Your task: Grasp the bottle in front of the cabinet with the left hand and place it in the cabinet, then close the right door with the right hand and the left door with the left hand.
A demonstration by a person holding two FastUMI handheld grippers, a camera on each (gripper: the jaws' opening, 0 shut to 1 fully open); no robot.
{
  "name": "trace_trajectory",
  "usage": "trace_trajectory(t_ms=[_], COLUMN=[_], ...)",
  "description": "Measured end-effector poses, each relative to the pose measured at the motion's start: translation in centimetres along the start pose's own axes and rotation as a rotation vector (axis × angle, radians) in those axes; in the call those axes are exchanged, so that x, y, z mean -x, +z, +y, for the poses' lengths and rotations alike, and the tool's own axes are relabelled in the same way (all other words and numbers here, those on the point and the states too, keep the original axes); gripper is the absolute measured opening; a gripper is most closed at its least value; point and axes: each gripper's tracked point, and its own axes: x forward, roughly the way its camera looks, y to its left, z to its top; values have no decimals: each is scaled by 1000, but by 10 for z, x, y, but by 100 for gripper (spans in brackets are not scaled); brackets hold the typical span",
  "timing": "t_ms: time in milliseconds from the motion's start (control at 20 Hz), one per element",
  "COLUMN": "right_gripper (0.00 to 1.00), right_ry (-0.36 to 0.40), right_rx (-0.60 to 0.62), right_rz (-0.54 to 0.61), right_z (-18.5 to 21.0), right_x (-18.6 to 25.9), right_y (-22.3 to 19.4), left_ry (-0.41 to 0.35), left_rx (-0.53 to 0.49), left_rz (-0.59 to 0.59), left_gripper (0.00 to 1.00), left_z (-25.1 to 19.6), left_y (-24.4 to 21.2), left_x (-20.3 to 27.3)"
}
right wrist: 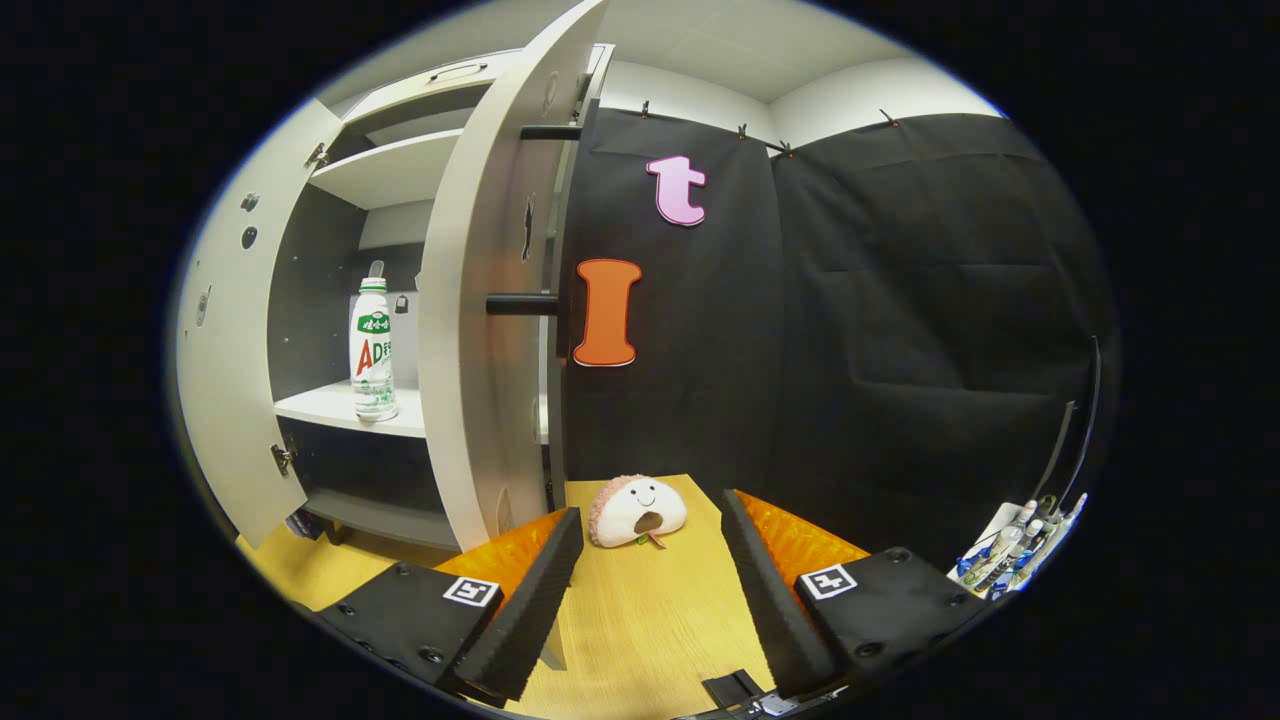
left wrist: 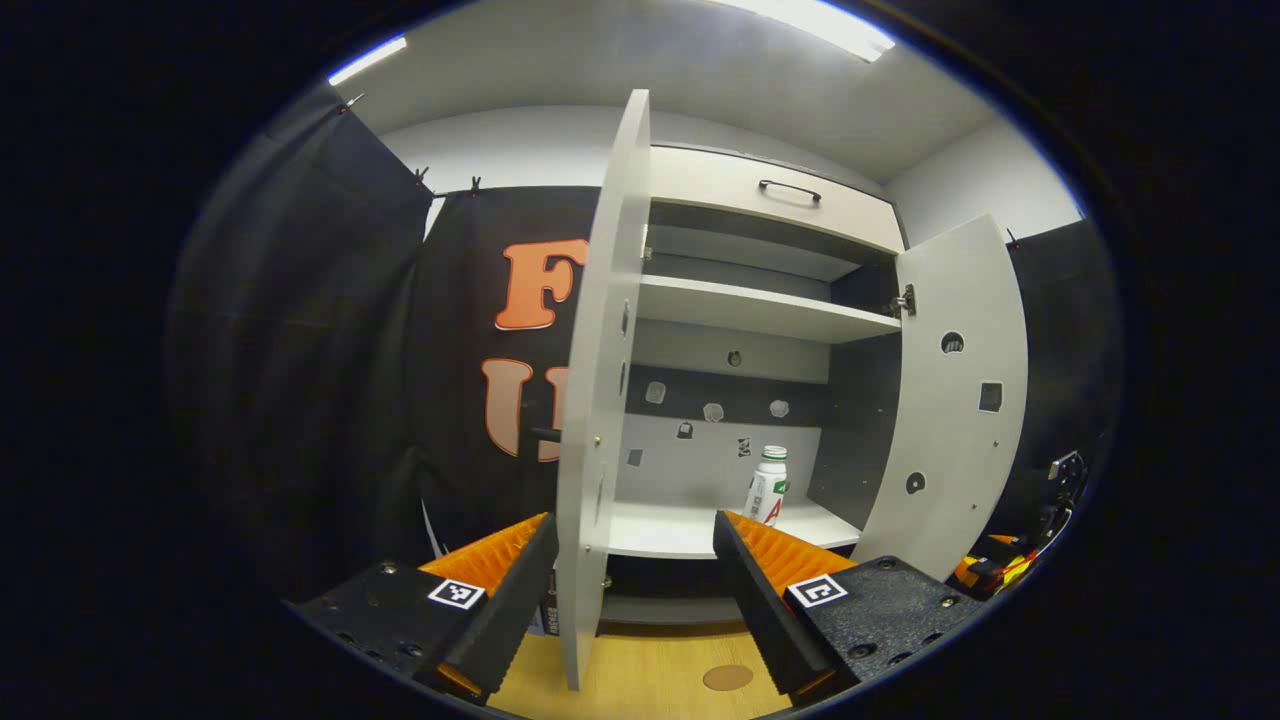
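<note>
A white bottle [left wrist: 768,485] with a green cap stands upright on the lower shelf of the white cabinet [left wrist: 740,310], near its right wall. Both doors stand open. In the left gripper view, the left door [left wrist: 598,400] is seen edge-on in the gap of my open left gripper [left wrist: 632,528], close to its left finger, with the right door [left wrist: 950,400] farther off. In the right gripper view, the bottle [right wrist: 372,350] shows past the right door [right wrist: 480,330] and its black handle [right wrist: 520,303]. My right gripper [right wrist: 652,512] is open beside that door's lower edge.
A round plush toy [right wrist: 637,510] lies on the wooden table [right wrist: 650,610] right of the cabinet. A drawer with a black handle [left wrist: 790,190] tops the cabinet. Small colourful items [right wrist: 1010,560] sit at the far right. Black cloth walls close in both sides.
</note>
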Motion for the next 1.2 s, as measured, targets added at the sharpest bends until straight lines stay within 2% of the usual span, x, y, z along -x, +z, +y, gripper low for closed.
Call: trace_trajectory(t_ms=[100, 150, 300, 700, 1200], right_gripper=[87, 93, 94, 94, 93], right_ry=[13, 22, 44, 74, 221], right_rx=[-4, -10, -13, 21, 42], right_rz=[-1, 0, 4, 1, -6], right_z=[8, 13, 25, 46, 98], right_x=[5, 7, 13, 32, 30], right_y=[0, -2, -4, -8, -5], left_ry=[36, 51, 77, 87, 118], left_rx=[-15, -22, -19, 12, 48], left_rz=[-11, -11, -4, 25, 51], left_gripper=[97, 97, 95, 95, 95], left_z=[19, 27, 43, 58, 73], left_y=[3, 3, -1, -16, -29], left_x=[8, 11, 14, 17, 19])
